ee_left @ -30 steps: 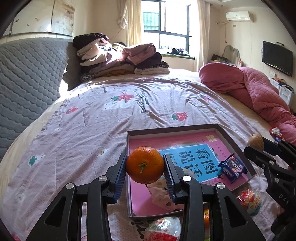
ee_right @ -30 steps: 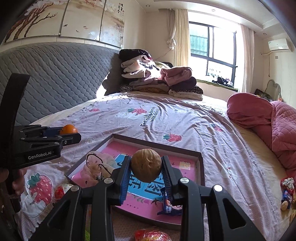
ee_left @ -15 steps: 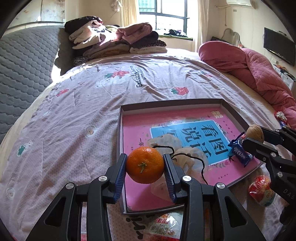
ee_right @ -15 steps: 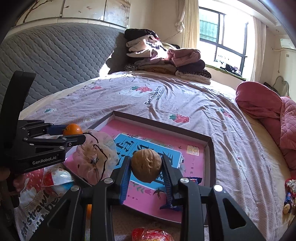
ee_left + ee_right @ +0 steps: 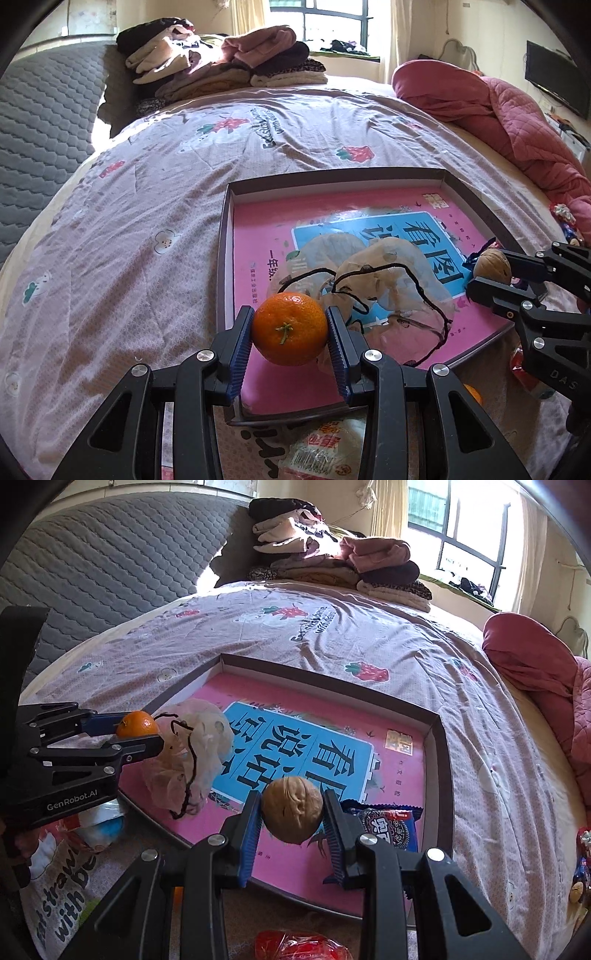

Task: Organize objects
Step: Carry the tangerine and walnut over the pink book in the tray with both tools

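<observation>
Placing step judged in hand: tangerine (image 5: 290,328) is clamped in left gripper (image 5: 290,341), walnut (image 5: 292,810) in right gripper (image 5: 291,825), both over tray (image 5: 225,236), approx 6 o'clock edge. Next: lowering, jaws opened w/ care vs rolling.

Home bedroom: bed (image 5: 155,206), folded clothes (image 5: 221,62).

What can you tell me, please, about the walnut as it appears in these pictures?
The walnut is round, tan-brown and whole, its shell wrinkled, with a puckered crease facing the right wrist camera. It is clamped between the two blue ribbed pads of the right tool, one pad on each side, and touches nothing else. It hangs above the near part of the shallow box with the pink printed floor, beside a blue snack packet lying there. From the left wrist camera it shows at the box's right edge.
</observation>
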`<state>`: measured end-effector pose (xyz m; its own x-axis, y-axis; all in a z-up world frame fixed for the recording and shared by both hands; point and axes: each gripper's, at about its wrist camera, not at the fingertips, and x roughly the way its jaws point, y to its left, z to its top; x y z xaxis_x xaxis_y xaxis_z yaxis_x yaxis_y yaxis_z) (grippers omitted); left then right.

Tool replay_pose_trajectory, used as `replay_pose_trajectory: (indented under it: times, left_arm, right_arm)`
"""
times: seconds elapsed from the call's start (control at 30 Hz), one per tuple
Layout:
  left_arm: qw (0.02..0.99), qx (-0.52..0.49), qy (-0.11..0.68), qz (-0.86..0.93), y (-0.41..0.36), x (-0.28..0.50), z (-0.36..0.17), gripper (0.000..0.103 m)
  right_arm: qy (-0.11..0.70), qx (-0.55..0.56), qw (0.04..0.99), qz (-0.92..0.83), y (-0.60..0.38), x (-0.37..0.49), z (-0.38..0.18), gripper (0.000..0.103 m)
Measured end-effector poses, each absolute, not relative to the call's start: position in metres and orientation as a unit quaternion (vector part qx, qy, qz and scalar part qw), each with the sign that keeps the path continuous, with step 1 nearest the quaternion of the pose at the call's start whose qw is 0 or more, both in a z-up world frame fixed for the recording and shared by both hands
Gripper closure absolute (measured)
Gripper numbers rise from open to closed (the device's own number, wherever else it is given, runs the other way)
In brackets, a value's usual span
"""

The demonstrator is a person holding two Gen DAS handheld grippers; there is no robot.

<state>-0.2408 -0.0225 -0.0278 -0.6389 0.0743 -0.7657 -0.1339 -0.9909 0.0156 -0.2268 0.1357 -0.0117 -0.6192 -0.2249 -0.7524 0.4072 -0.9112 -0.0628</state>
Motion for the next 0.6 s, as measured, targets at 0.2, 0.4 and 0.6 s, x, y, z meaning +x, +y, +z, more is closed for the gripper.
replay_pose_trajectory:
  times: [0.2,0.4,0.6]
  left_arm:
    - [0.062,-0.433,0.041,0.898,-0.018,-0.241,-0.034,0.063]
    - [0.065,-0.44,0.043,0.895,-0.017,-0.242,-0.038,0.063]
    - [0.067,-0.446,0.046,0.892,-0.017,-0.242,-0.041,0.063]
  right_arm:
    - [0.131,0.418,0.179,-0.881,0.132,-0.23,-0.018,0.07]
    - [0.132,0.449,0.182,-0.865,0.132,-0.237,-0.028,0.07]
    - [0.127,0.473,0.185,-0.852,0.132,-0.244,-0.035,0.07]
